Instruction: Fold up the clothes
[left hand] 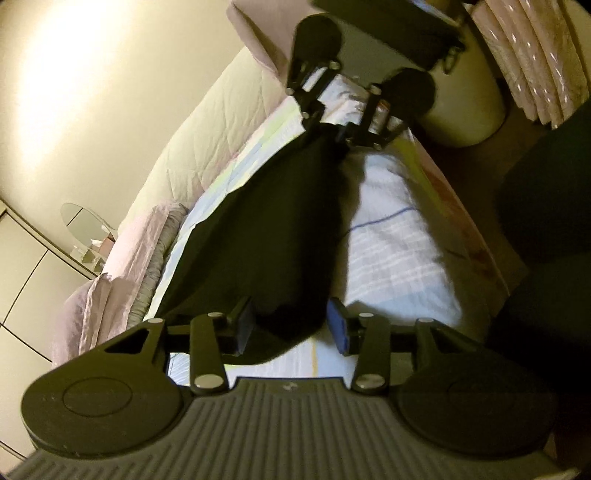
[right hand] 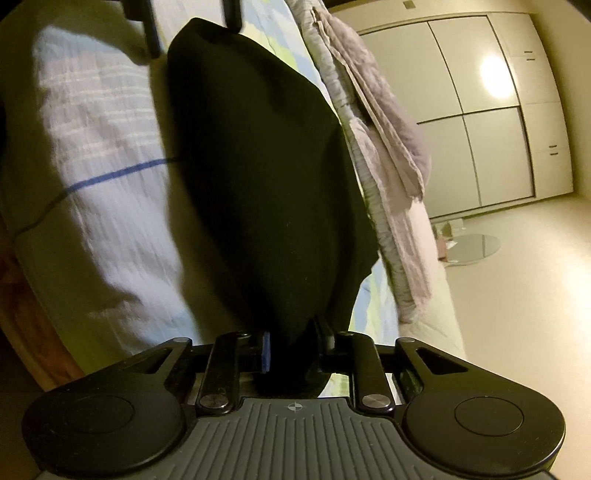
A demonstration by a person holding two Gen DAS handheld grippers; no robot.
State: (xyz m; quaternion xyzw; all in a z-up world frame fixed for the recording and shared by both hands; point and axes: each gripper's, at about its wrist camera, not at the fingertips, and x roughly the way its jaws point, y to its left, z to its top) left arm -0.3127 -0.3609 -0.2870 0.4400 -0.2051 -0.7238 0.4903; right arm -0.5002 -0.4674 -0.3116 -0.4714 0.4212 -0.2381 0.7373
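A black garment [left hand: 266, 236] stretches lengthwise along the striped bed sheet [left hand: 399, 251] between my two grippers. In the left wrist view my left gripper [left hand: 291, 321] stands open at the near end. The cloth's end lies between its blue pads [left hand: 338, 326] without being pinched. At the far end my right gripper [left hand: 332, 127] clamps the cloth. In the right wrist view the right gripper [right hand: 295, 339] is shut on a bunched end of the garment [right hand: 266, 177]. The left gripper [right hand: 192, 33] shows at the top edge, fingers apart.
Crumpled pink and grey bedding [left hand: 122, 258] [right hand: 388, 122] lies along the bed's wall side, beside a quilted cream headboard [left hand: 207, 136]. A white wardrobe [right hand: 480, 110] and a round mirror [left hand: 83, 221] stand beyond. A cream round container [left hand: 469, 110] and curtains [left hand: 535, 55] stand off the bed's open side.
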